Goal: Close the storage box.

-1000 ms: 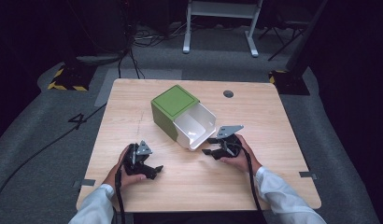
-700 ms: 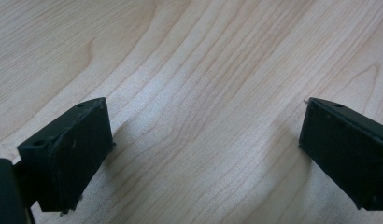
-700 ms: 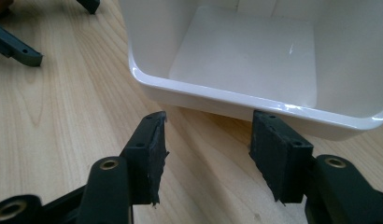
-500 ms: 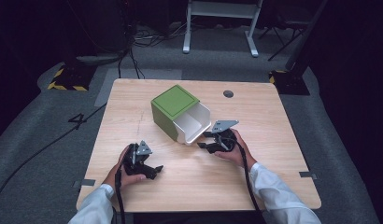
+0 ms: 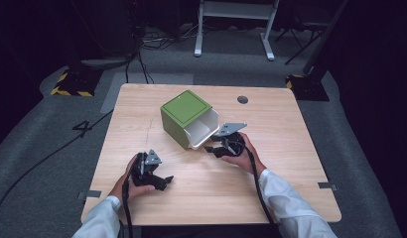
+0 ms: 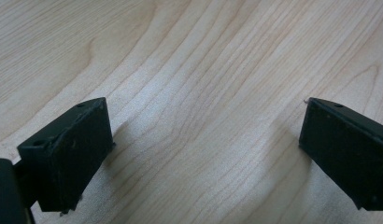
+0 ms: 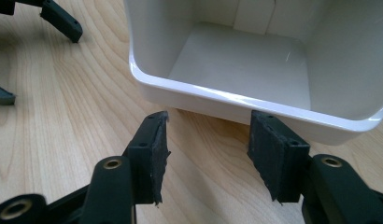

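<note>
A green box [image 5: 184,115] lies on its side in the middle of the wooden table [image 5: 271,178], with a white inner bin [image 5: 202,131] sticking out of it toward me. In the right gripper view the white bin [image 7: 255,60] faces me, empty, and its lower rim lies just beyond the fingertips. My right gripper [image 5: 211,148] [image 7: 206,149] is open, its jaws apart and touching nothing. My left gripper [image 5: 162,181] [image 6: 203,140] rests open on bare wood at the near left, away from the box.
A round cable hole [image 5: 242,99] sits in the table's far right part. Beyond the table are grey floor, cables, a white stand [image 5: 234,15] and yellow-black marked blocks [image 5: 70,84]. In the right gripper view the left gripper's fingers [image 7: 61,21] show at the top left.
The white bin has slid further into the green box. My right gripper has moved left and forward with it. The left gripper has stayed put.
</note>
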A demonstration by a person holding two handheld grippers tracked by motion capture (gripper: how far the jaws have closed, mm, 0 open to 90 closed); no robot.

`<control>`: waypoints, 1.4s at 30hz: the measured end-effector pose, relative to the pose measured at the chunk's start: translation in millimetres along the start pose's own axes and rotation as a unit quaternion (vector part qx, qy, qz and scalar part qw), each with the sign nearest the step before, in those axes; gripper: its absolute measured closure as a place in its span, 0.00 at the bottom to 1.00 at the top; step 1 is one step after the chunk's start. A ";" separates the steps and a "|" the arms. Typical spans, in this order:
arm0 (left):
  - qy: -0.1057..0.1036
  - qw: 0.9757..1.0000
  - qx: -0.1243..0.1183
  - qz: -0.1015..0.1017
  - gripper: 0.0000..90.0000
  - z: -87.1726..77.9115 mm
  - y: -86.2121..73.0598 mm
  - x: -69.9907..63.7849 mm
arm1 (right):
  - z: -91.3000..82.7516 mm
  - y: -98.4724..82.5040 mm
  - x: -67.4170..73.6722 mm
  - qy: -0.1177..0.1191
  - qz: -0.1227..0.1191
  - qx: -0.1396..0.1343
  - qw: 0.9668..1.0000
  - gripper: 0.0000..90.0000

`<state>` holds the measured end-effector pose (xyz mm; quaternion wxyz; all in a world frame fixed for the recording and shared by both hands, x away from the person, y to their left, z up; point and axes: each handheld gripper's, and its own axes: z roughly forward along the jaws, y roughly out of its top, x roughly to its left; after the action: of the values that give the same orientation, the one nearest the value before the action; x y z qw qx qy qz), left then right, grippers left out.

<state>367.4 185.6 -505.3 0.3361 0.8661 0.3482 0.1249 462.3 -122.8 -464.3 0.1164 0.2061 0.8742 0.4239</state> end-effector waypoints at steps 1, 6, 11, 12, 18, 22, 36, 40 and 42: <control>0.000 1.000 0.000 0.000 0.03 0.0 0.0 0.0 | 0.9 0.7 -0.5 0.000 0.000 0.000 1.000 0.53; 0.000 1.000 0.000 0.000 0.03 0.0 0.0 0.0 | 5.0 7.0 -2.4 0.003 0.007 -0.011 1.000 0.53; 0.000 1.000 0.000 0.000 0.03 0.0 0.0 0.0 | 6.0 15.9 -2.4 0.006 0.007 -0.024 1.000 0.54; 0.000 1.000 0.000 0.000 0.03 -0.1 0.0 0.0 | 6.6 16.9 -2.0 0.006 0.007 -0.021 1.000 0.54; 0.000 1.000 0.000 0.000 0.03 0.0 0.0 0.0 | 10.8 17.5 -1.4 0.005 0.007 -0.021 1.000 0.54; 0.000 1.000 0.000 0.000 0.03 -0.1 0.0 0.0 | 14.7 17.1 -1.9 0.005 0.008 -0.022 1.000 0.55; 0.000 1.000 0.000 0.000 0.03 -0.1 0.0 0.0 | 12.6 15.8 -3.9 -0.003 0.007 -0.011 1.000 0.51; 0.000 1.000 0.000 0.000 0.03 0.0 0.0 0.0 | 6.9 14.2 -4.2 -0.010 -0.001 -0.002 1.000 0.47; 0.000 1.000 0.000 0.000 0.03 0.0 0.0 -0.1 | 5.4 14.1 -4.1 -0.013 -0.003 0.000 1.000 0.46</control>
<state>367.4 185.6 -505.3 0.3360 0.8661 0.3482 0.1251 471.6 -113.0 -456.3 0.1289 0.2088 0.8733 0.4210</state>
